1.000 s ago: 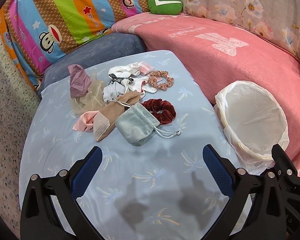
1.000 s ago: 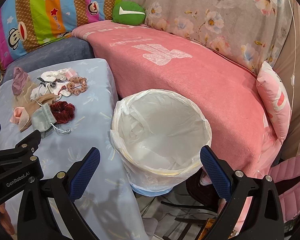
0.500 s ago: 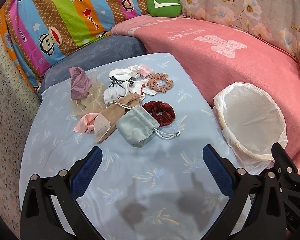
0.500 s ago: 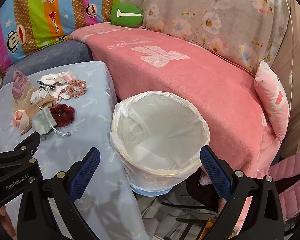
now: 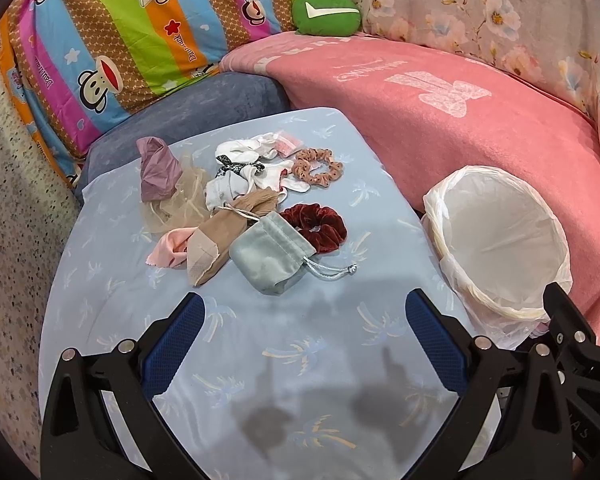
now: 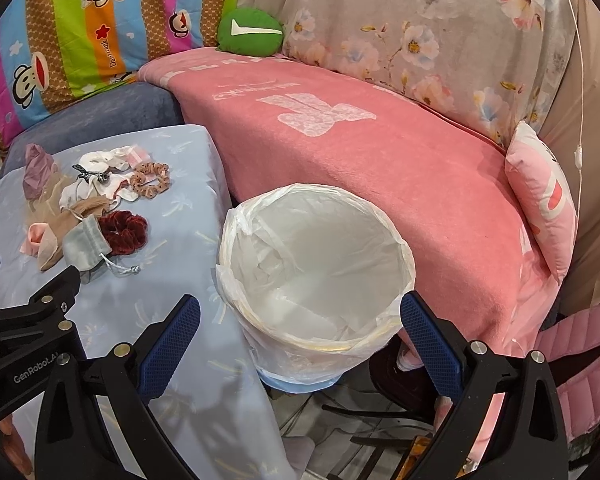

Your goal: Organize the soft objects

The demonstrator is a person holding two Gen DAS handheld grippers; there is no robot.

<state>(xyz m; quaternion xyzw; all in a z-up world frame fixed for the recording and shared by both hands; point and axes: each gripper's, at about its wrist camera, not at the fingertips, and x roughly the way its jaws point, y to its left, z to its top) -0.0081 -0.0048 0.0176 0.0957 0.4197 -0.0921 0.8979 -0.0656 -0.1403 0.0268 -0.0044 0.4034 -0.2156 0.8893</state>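
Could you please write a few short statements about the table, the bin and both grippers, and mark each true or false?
1. The left gripper is open and holds nothing. True.
2. The dark red scrunchie lies inside the lined bin. False: it lies on the table, touching the grey drawstring pouch.
3. The bin holds no soft items. True.
4. The right gripper is shut on the peach scrunchie. False: it is open and empty, near the bin.
5. The pouch's cord trails toward the bin side. True.
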